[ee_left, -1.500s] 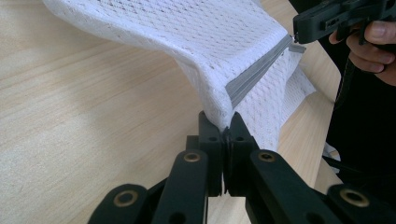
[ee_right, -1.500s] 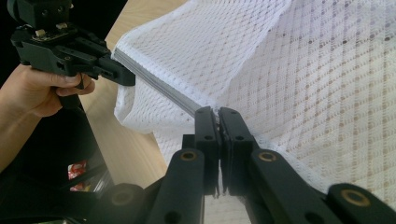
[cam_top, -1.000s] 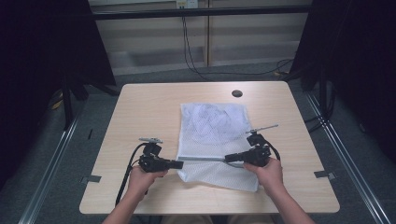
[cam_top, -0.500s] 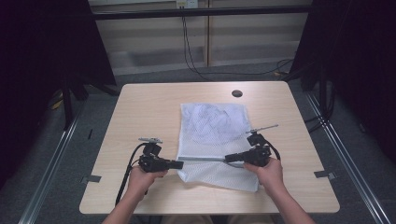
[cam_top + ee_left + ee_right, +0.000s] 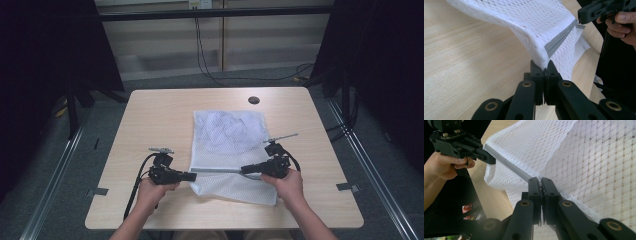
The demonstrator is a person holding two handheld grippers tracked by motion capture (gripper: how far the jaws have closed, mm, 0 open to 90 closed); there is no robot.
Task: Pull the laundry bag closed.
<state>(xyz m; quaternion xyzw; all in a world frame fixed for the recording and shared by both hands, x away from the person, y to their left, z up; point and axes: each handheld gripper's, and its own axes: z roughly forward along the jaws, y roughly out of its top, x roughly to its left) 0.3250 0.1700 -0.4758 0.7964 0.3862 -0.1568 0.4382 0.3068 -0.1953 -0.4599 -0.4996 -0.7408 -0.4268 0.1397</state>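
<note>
- Here your left gripper (image 5: 192,176) is clamped on the white mesh bag (image 5: 230,145) at its zipper (image 5: 216,170) end.
- Your right gripper (image 5: 243,169) pinches the zipper's other end.
- The bag lies mid-table (image 5: 150,115).

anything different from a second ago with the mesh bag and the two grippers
Nothing has visibly changed. The left gripper and the right gripper stay shut on opposite ends of the grey zipper strip of the white mesh bag, holding that edge stretched between them just above the table. Both hands are where they were, and the rest of the bag lies flat as before.
</note>
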